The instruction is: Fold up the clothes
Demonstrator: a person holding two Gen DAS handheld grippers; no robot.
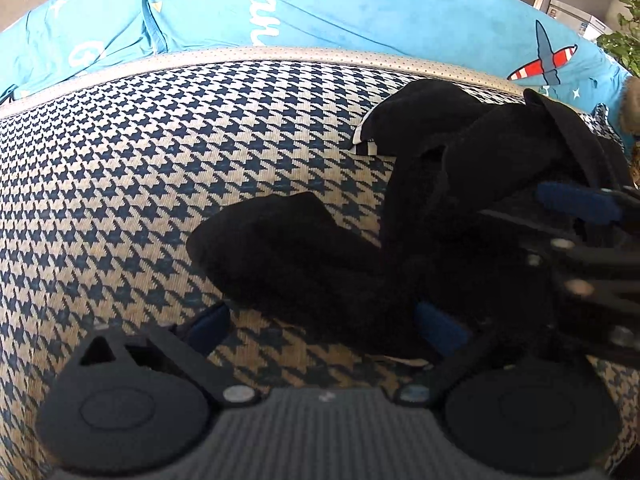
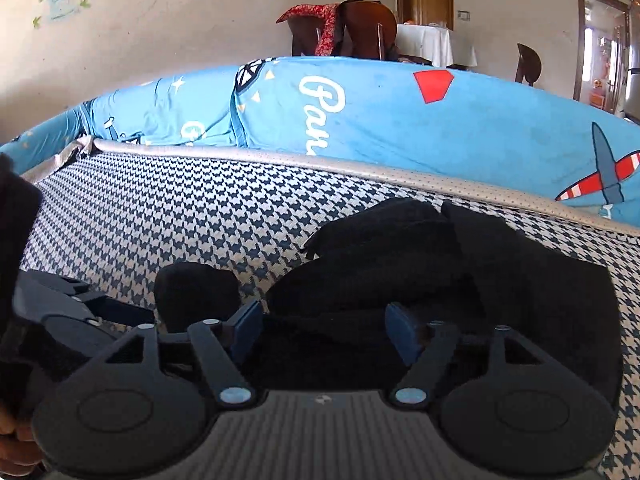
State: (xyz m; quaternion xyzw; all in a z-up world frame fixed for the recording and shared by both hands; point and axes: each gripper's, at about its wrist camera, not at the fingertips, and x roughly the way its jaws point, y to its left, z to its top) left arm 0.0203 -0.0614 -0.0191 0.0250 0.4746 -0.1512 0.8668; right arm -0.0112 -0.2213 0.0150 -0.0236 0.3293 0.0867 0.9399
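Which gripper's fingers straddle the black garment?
The right gripper: open, black garment bunched between its fingers. The left gripper mostly straddles houndstooth cover.

White script lettering stood on the blue cover (image 2: pixel 400 120), reading "Par" before the houndstooth cushion's edge cut it off. Nothing else was legible.

Under me lies a houndstooth-woven mat in navy and cream (image 1: pixel 140 168), edged by a grey perforated border strip (image 1: pixel 280 54). Behind it I see a bright blue plush blanket printed with white script and a red-striped plane (image 2: pixel 460 128). Farther back stand a dark wooden chair draped with red patterned cloth (image 2: pixel 360 28), a white-clothed table (image 2: pixel 436 42), and a leafy green plant (image 1: pixel 624 40).
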